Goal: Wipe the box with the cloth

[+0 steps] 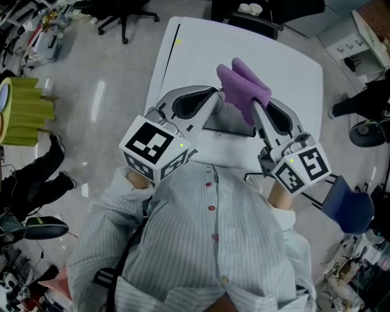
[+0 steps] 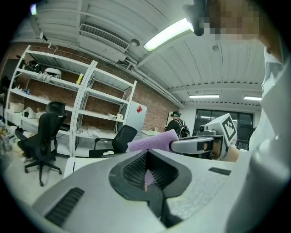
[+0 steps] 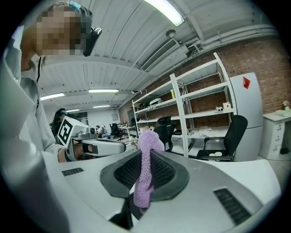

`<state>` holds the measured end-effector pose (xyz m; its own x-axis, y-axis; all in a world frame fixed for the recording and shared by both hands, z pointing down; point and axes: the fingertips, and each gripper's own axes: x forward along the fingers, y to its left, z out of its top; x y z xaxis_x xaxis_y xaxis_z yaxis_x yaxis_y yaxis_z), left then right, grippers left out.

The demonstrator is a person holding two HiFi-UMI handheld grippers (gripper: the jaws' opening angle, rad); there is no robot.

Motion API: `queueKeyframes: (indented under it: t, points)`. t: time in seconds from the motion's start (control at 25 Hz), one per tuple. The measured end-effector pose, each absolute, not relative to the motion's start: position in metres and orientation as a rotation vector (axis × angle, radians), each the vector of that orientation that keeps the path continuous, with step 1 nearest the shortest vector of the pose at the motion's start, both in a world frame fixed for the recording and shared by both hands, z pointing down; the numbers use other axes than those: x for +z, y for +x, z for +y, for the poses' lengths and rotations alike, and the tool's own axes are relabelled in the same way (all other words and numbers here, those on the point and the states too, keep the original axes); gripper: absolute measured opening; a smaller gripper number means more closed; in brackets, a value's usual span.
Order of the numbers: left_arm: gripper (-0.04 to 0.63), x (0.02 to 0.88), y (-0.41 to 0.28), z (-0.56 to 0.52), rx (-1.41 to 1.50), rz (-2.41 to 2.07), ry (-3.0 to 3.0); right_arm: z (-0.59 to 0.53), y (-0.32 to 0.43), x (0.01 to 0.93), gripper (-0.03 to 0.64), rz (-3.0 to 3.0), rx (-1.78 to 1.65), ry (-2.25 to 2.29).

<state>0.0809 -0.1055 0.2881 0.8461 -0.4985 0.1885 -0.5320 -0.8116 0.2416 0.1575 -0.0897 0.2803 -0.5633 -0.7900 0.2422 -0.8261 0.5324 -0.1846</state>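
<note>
My right gripper is shut on a purple cloth. The cloth stands up between its pads in the right gripper view and folds over the tips. My left gripper is raised beside it with its jaws together, its tip at the cloth's left edge. A thin purple sliver shows in the slit between its pads; I cannot tell whether it is pinched there. Below both grippers a flat dark-edged box lies on the white table, mostly hidden by them.
Both grippers are held high in front of the person's striped shirt. Office chairs and a blue seat stand around the table. White shelving lines the brick wall, and another person stands far off.
</note>
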Motion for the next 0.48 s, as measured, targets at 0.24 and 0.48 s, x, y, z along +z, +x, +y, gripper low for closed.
queueKeyframes:
  t: [0.24, 0.48]
  points:
    - [0.008, 0.2954, 0.0803, -0.1051, 0.203, -0.734, 2.765, -0.0894, 0.1580, 0.2858, 0.044, -2.622, 0.433, 1.410]
    - [0.008, 0.2971, 0.0844, -0.1078, 0.229, -0.687, 2.784, -0.0910, 0.1613, 0.2882, 0.044, -2.612, 0.443, 1.412]
